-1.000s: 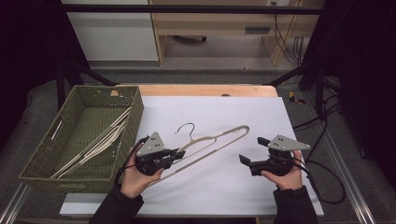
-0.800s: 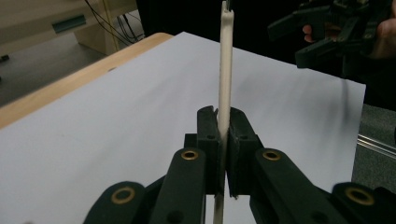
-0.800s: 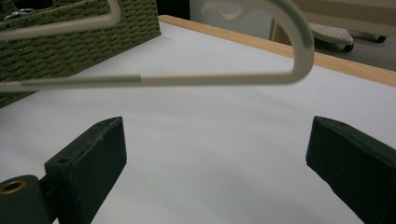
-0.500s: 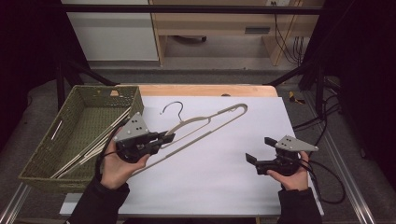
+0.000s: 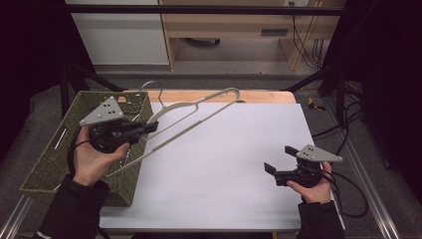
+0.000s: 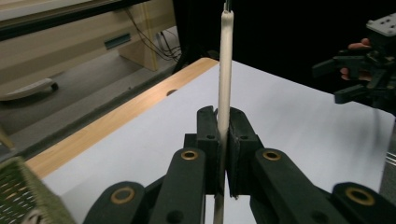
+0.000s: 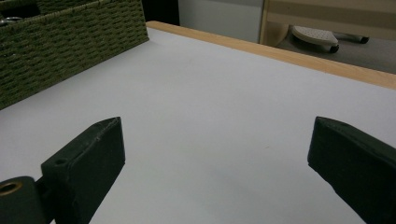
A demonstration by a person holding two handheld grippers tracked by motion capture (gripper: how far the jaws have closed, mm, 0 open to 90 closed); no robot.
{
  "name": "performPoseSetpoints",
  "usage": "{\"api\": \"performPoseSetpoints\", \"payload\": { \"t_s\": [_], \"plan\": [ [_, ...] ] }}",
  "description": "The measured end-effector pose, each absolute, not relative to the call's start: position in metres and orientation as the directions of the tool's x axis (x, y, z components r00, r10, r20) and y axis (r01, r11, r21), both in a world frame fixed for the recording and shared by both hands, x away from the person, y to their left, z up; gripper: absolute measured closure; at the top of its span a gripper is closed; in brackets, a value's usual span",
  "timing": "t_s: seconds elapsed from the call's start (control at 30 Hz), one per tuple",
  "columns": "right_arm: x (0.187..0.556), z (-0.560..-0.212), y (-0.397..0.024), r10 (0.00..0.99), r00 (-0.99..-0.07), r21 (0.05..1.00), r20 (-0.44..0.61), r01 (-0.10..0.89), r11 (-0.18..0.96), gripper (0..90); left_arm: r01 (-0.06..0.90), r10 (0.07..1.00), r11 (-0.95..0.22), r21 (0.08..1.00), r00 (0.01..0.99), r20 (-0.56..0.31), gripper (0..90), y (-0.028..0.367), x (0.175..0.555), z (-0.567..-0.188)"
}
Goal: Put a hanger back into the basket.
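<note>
From the high view, my left tongs [image 5: 149, 128] are pinched shut on the thin bar of a cream-coloured plastic clothes hanger with a dark metal hook [image 5: 194, 119]. I hold the hanger lifted off the white tabletop [image 5: 234, 164], slanting from near my left hand [image 5: 94, 157] up and away toward the far wooden edge of the tabletop. Its hook end [image 5: 154, 89] sits above the far corner of the green woven rectangular basket [image 5: 54, 159], which stands at the left edge of the tabletop. The lower end of the hanger hangs over the basket's near right wall. More pale hangers lie inside the basket, though I cannot make them out clearly.

In the left gripper view, the two black jaws press together on the cream bar [image 6: 224, 93], which runs straight up between them and out past the top of the view. Farther off at the right of that view I can see my other hand with its gripper.

My right tongs [image 5: 278, 162] rest low at the near right of the tabletop, spread wide apart and holding nothing. In the right gripper view the two black jaws stand far apart over bare white surface, with the basket [image 7: 70, 37] at the upper left.
</note>
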State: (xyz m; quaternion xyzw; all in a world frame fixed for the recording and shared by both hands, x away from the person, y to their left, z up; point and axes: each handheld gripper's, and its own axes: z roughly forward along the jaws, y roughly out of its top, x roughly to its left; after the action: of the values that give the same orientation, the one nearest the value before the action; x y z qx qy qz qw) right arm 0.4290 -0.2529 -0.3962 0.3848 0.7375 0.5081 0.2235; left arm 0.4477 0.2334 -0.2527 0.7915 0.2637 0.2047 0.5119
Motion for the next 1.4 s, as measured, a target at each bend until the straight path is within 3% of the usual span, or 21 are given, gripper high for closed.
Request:
{"api": "performPoseSetpoints", "payload": {
  "t_s": [0.7, 1.4],
  "plan": [
    [0.43, -0.399, -0.251, 0.794, -0.606, 0.917, 0.046, 0.341, 0.206, 3.9, 0.275, 0.776, -0.314, 0.909, 0.626, 0.079, 84.7, 0.344, 0.469, -0.265],
    [0.431, -0.401, -0.251, 0.791, -0.61, 0.912, 0.046, 0.349, 0.215, 4.5, 0.335, 0.848, -0.313, 0.889, 0.519, 0.103, 84.7, 0.412, 0.475, -0.291]
  ]
}}
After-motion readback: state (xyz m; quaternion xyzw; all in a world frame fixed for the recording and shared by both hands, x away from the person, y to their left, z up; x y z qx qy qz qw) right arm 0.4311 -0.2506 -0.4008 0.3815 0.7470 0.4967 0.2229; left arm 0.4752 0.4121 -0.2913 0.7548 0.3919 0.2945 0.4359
